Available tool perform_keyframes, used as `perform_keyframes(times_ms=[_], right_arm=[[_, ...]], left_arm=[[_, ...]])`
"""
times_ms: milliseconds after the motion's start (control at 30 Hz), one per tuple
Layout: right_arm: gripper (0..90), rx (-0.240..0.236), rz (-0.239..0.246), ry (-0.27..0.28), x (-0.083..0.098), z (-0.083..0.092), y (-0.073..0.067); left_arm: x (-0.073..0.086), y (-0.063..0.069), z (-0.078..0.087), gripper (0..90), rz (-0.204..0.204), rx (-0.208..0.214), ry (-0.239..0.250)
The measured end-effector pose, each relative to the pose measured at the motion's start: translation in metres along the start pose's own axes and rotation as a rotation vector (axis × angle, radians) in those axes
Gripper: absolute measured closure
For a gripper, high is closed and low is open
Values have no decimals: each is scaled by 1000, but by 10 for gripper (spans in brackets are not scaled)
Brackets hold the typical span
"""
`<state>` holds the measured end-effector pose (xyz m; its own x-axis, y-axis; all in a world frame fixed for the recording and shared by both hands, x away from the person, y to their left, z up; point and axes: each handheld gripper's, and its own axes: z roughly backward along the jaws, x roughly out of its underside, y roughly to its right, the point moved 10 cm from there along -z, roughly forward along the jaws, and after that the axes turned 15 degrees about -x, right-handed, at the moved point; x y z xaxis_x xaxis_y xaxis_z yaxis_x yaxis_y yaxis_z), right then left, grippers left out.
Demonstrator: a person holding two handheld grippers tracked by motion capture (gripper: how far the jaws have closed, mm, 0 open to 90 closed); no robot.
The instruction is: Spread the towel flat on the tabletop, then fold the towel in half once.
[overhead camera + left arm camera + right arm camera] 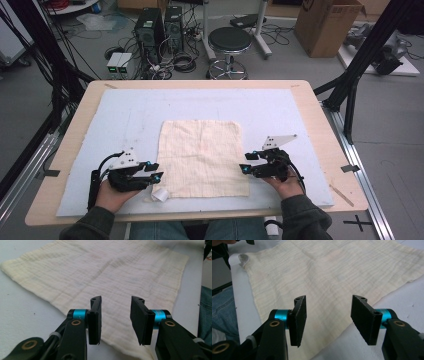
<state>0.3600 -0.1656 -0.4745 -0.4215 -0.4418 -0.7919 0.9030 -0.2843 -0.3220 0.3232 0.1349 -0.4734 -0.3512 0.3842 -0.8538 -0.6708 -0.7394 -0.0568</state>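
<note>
**Lying flat: a cream cloth between two parted grippers**

Spreading across the pale blue foam mat on the light wooden counter, the cream, finely ribbed square gauze cloth lies flat, its weave crinkled in thin rows. The left gripper sits at its near left corner, the right gripper at its right edge. Both have flat black jaws standing apart, with nothing clamped; the cloth lies beneath them.

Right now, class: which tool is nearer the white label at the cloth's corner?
Left. The left tool sits just above the label; the right tool is across the cloth.
</note>
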Motion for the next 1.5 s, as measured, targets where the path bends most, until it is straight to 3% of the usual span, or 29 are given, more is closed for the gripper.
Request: perform_keyframes(times_ms=[367,833,1500], right_arm=[[367,45,-12,33,-5,4,6],[313,63,-14,38,-9,1,10],[304,67,-11,20,-9,-2,10]], left_arm=[[-8,-3,-4,534,35,-25,19],[-14,-6,-7,459,64,-51,30],[-14,-6,-9,439,52,-53,14]])
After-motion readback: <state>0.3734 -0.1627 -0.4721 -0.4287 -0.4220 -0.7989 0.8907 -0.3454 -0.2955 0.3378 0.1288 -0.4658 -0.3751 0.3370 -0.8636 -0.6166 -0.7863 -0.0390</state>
